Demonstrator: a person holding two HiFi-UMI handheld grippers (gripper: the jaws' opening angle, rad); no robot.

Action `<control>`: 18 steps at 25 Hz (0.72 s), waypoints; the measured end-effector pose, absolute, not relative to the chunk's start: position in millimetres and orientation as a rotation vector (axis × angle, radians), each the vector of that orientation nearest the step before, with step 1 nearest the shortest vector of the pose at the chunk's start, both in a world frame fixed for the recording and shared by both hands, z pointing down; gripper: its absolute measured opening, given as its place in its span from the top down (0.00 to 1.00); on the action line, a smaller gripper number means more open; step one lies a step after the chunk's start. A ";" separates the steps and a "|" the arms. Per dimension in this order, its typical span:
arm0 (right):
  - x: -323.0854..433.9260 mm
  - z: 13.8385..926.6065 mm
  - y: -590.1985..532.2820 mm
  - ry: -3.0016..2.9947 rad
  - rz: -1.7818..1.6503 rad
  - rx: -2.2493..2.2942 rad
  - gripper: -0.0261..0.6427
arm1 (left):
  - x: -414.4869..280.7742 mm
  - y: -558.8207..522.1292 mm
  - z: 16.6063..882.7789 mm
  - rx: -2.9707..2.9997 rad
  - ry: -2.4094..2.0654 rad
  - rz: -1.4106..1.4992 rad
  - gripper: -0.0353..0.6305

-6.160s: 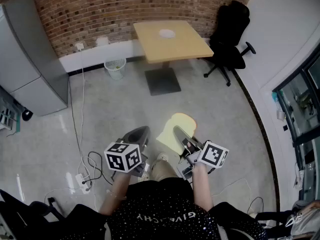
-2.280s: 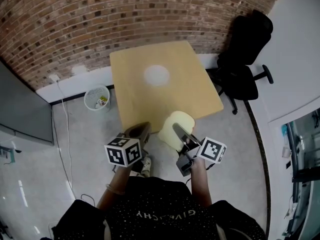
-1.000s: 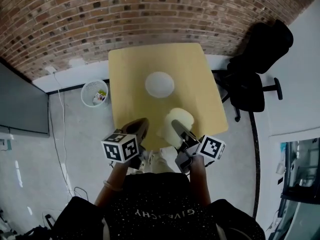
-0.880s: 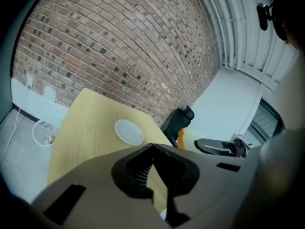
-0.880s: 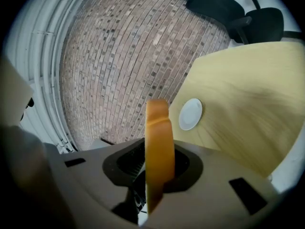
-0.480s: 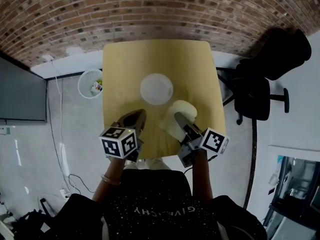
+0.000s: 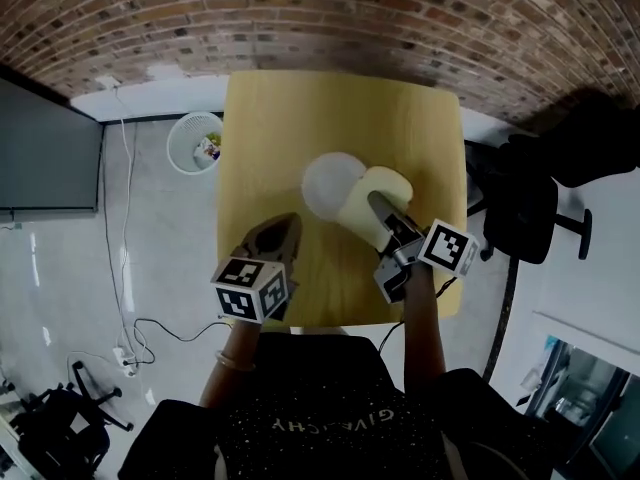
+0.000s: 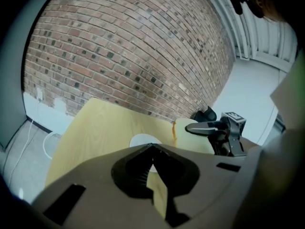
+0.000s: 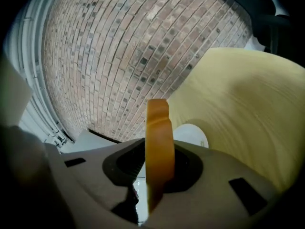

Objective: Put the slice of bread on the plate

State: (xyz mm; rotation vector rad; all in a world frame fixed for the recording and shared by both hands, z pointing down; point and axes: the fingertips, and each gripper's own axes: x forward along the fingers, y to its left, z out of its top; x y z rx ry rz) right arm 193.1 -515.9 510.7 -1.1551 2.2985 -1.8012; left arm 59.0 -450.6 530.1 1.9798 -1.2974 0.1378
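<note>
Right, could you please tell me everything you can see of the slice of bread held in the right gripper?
The pale cream slice of bread has an orange-brown crust and a rounded top, and it looks soft and whole. The right gripper clamps it by both faces, so it stands on edge with its top pointing away from the person. It hangs over the yellow wooden table and overlaps the right rim of the round white plate in the head view. Nothing else seems to touch it.

I get bright, even light; glare streaks the floor [image 7: 38, 253] at left. Gripper views bow hard, corners black; the slice of bread [image 9: 159, 142] blurs up close.
</note>
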 end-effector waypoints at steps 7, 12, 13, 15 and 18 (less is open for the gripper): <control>147.4 564.1 -543.2 2.390 -1.996 -1.132 0.81 | 44.3 -468.0 538.0 1.948 -1.288 0.111 0.93; 118.9 596.1 -550.5 2.356 -2.139 -1.063 0.81 | 41.4 -469.7 547.8 1.918 -1.278 0.092 0.93; 116.9 600.4 -551.1 2.346 -2.156 -1.066 0.81 | 41.3 -469.1 549.5 1.914 -1.277 0.089 0.93; 116.0 609.0 -550.8 2.330 -2.182 -1.089 0.81 | 41.6 -467.0 552.7 1.906 -1.274 0.089 0.93; 116.9 615.5 -550.2 2.292 -2.212 -1.121 0.81 | 41.7 -463.5 552.8 1.900 -1.264 0.075 0.93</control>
